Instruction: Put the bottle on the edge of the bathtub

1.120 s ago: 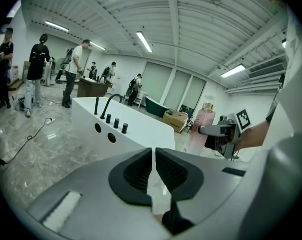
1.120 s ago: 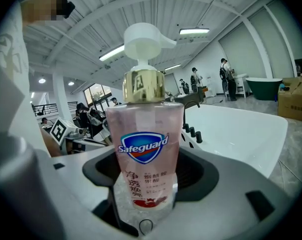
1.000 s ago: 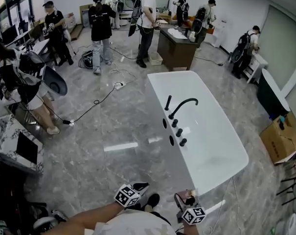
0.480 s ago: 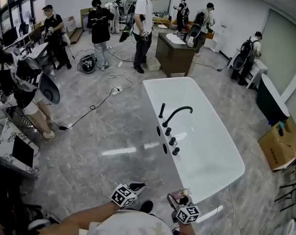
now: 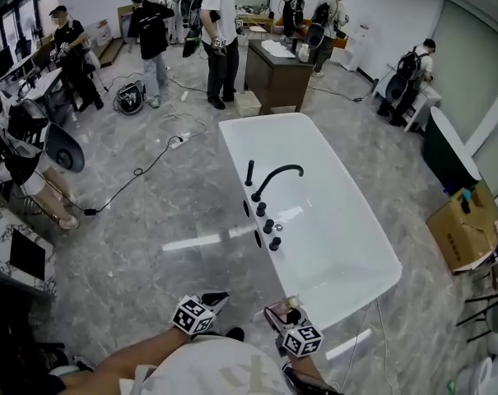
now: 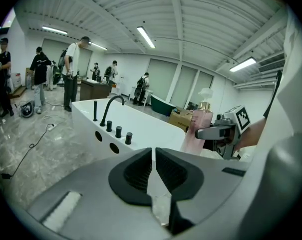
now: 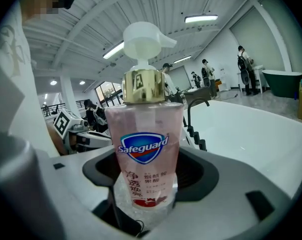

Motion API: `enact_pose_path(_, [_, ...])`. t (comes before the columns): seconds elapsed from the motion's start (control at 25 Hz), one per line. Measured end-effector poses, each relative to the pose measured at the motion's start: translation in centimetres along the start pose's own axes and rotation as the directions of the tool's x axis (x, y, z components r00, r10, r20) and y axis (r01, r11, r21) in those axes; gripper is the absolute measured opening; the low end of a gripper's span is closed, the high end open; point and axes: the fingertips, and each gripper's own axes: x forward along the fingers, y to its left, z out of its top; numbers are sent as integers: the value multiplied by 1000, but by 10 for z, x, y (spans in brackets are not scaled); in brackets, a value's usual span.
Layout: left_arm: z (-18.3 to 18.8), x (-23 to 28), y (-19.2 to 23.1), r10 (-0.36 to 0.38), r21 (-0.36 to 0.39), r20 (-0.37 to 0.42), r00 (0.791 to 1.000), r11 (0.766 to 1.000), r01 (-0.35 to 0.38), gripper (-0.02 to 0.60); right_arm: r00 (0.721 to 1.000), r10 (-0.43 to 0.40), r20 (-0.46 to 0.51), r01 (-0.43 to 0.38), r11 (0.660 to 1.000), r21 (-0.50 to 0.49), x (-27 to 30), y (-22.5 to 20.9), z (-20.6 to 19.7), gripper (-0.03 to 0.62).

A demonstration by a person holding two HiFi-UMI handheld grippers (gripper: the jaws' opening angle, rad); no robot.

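- Grey marble floor (image 5: 133,253) of a busy workroom surrounds the white bathtub (image 5: 234,155), which stands just ahead of us and to our right. Other people work well apart at the far end.
- Right tool (image 5: 283,313): its jaws clamp the lower body of the pink pump bottle (image 7: 143,149). We hold the bottle upright in the air, near the tub's near corner and not yet over the rim.
- Left tool (image 6: 154,156): jaws drawn together on nothing, held beside the right one.
- Step in hand, as we judge it: carrying the bottle to the rim. We would keep it upright and pick a flat stretch of rim clear of the row of black knobs (image 5: 267,225). We would lower it until the whole base rests on the ledge, and only then part the jaws.
- Risk: the rim looks smooth and glossy, and the tall bottle with its pump head seems top-heavy. An overhanging base could tip it into the tub or onto the floor.
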Motion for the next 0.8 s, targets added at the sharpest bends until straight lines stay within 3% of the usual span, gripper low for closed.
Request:
enact_pose_path(0.24, [13, 18, -7, 10, -41, 22, 1000, 999, -9, 25, 999, 18, -33, -18, 1000, 7, 1, -20, 0, 304])
enact_pose_path(0.56, [16, 29, 2, 24, -46, -12, 1000, 999, -24, 25, 999, 1, -46, 1, 999, 38, 7, -43, -3, 304])
enact_pose_path(0.8, [25, 49, 6, -27, -24, -44, 999, 999, 26, 25, 997, -45, -57, 49, 997, 57, 7, -56, -5, 304])
